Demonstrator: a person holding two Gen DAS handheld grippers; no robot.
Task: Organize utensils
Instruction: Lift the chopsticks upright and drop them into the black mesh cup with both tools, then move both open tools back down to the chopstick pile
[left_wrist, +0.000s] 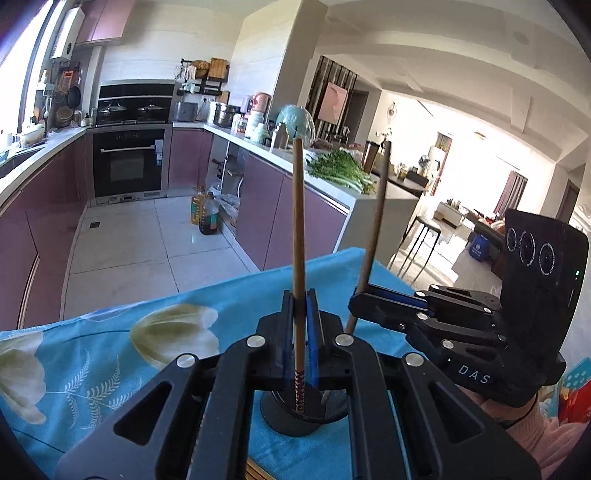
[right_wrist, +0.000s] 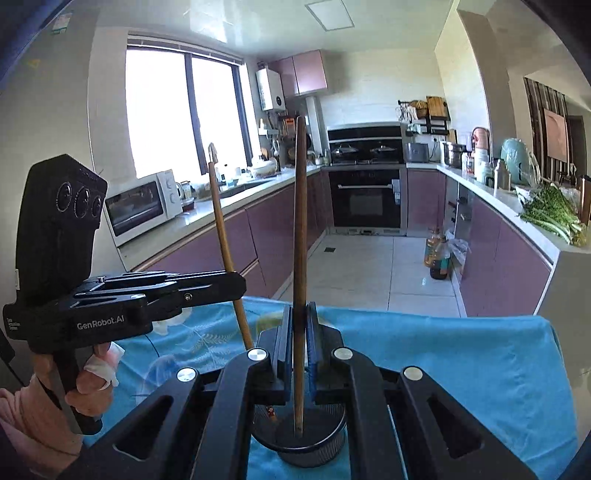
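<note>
Left gripper (left_wrist: 300, 325): fingers (left_wrist: 286, 325) clamped narrow on a light bamboo chopstick (left_wrist: 298, 236), gripped low on its length, upright, with the red-patterned end pointing down toward the holder.

Right gripper (right_wrist: 300, 343): fingers (right_wrist: 284, 343) clamped narrow on a darker wooden chopstick (right_wrist: 298, 236), likewise taken in the lower part, upright, its lower tip at or just above the holder's top; which, I cannot tell.

Utensil holder (right_wrist: 310, 437): dark, round, mesh-walled cup standing directly under both grippers on the counter (right_wrist: 461, 369), which is draped in a blue cloth printed with pale tulips.

Handling, as judged: both sticks are light, stiff and slim. Smooth round shafts may swivel or slip between flat pads, so a hold nearer the middle would keep them steadier. The long free upper ends will swing wide with any wrist roll.

Views compared: the left wrist view shows the right gripper from the side, with its dark stick leaning slightly, a person's hand (left_wrist: 517, 413) in a pink sleeve, and the living room beyond. The right wrist view shows the left gripper from the side, its stick slanted, plus the window, the microwave (right_wrist: 142, 201) and more of the holder's mesh wall.
</note>
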